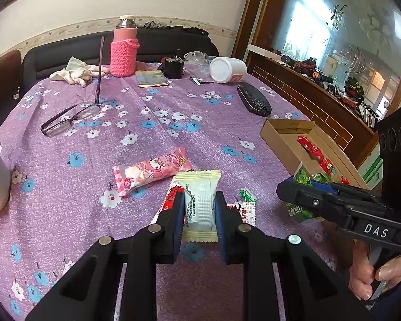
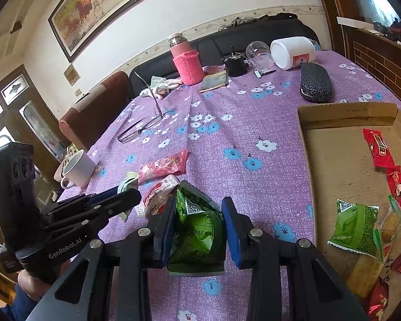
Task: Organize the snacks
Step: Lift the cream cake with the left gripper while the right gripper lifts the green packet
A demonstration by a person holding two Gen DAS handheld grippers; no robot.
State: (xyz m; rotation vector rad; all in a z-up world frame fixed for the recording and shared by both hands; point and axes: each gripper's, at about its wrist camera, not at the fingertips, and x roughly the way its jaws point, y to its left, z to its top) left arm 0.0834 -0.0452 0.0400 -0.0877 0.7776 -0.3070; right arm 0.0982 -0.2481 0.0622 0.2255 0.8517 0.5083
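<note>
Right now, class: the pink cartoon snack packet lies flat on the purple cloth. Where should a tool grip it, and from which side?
Grip the pink packet across its narrow middle, coming down from above. It lies flat and long on the tablecloth, so the tool's fingers can straddle its short width; the crimped ends are thin and would likely slip. The end nearest the red-and-white wrapper looks crowded, so keep to the centre.

"DAS" on right gripper (image 1: pixel 294 190) ("GenRobot.AI" on left gripper (image 2: pixel 131 196)).

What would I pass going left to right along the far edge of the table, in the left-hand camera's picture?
White gloves → pink knitted flask → folded booklet → small black pot → tipped white tub → dark glasses case.
</note>
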